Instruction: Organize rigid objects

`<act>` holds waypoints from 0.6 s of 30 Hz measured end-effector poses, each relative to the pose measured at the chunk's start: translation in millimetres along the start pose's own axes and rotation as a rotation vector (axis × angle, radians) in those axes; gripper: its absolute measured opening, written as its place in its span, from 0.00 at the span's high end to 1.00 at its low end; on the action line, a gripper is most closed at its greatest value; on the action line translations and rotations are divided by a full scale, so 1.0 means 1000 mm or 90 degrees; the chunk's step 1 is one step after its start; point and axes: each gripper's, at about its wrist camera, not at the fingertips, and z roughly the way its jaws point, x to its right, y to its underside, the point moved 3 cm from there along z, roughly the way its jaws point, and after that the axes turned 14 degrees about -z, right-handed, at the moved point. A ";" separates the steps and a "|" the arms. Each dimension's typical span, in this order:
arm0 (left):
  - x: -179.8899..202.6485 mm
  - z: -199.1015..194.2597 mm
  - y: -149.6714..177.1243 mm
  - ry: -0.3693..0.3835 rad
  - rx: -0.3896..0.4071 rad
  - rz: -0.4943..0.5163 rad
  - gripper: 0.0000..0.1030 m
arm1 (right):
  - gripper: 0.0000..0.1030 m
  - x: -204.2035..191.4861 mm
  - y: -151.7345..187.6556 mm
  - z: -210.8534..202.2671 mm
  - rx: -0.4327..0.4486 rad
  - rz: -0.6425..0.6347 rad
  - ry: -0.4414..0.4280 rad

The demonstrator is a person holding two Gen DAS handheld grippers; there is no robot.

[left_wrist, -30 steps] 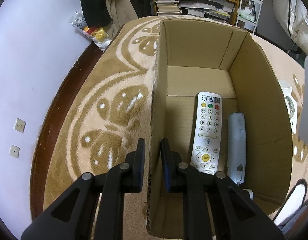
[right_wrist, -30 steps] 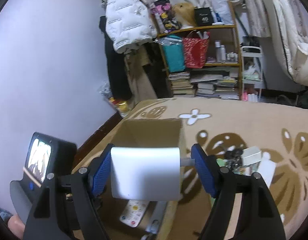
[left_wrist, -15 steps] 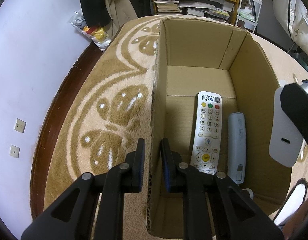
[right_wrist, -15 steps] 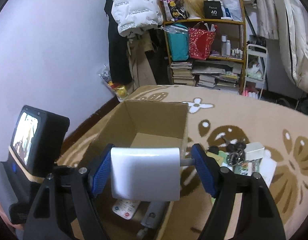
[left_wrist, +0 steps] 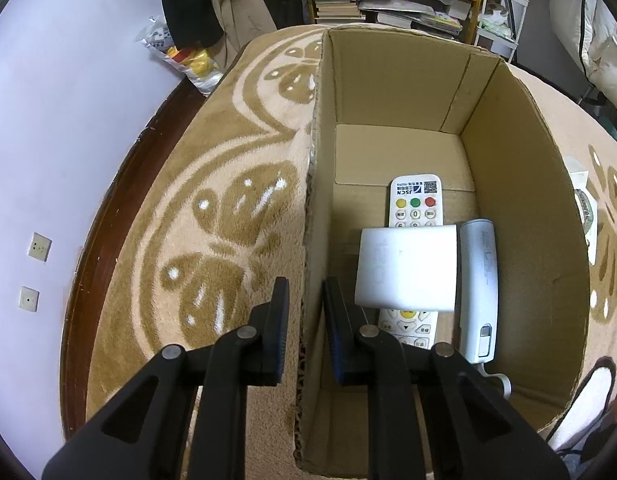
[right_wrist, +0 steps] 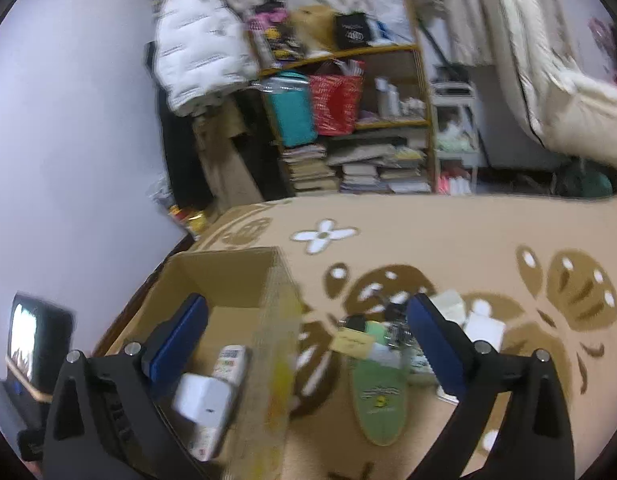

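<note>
Looking down from the left wrist view, the left gripper (left_wrist: 304,312) is pinched narrow on the left wall of the cardboard box (left_wrist: 520,184), one pad outside on the carpet side and one inside, so it steadies the box. Inside, a white block (left_wrist: 406,266) lies across the middle of the remote control (left_wrist: 414,208), with a pale slim cylinder device (left_wrist: 479,288) just to its right along the box floor. The block looks like a smooth hard plastic shell, probably light and stiff, a little slippery on its broad faces; I judge the two short sides the best place to clamp it. The remote's middle buttons are hidden beneath it, and whether the block has settled or is still falling cannot be told. In the right wrist view, the right gripper (right_wrist: 308,328) stands wide with nothing between the pads, its jaws having just been opening; the white block (right_wrist: 206,402) sits below its left finger inside the box (right_wrist: 228,256). This view is smeared by motion, so the near box wall is a blur and the clutter on the rug (right_wrist: 488,232) to the right, including a green oval item (right_wrist: 378,394), is hard to identify.
</note>
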 end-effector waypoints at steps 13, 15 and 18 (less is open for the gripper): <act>0.002 0.000 0.001 -0.006 0.004 0.006 0.83 | 0.00 0.070 0.012 0.036 -0.034 0.050 0.067; 0.001 0.000 0.001 -0.001 0.003 0.000 0.83 | 0.00 0.073 0.014 0.043 -0.041 0.037 0.078; 0.000 0.001 0.000 0.002 0.002 -0.004 0.83 | 0.00 0.080 0.020 0.054 -0.050 0.032 0.075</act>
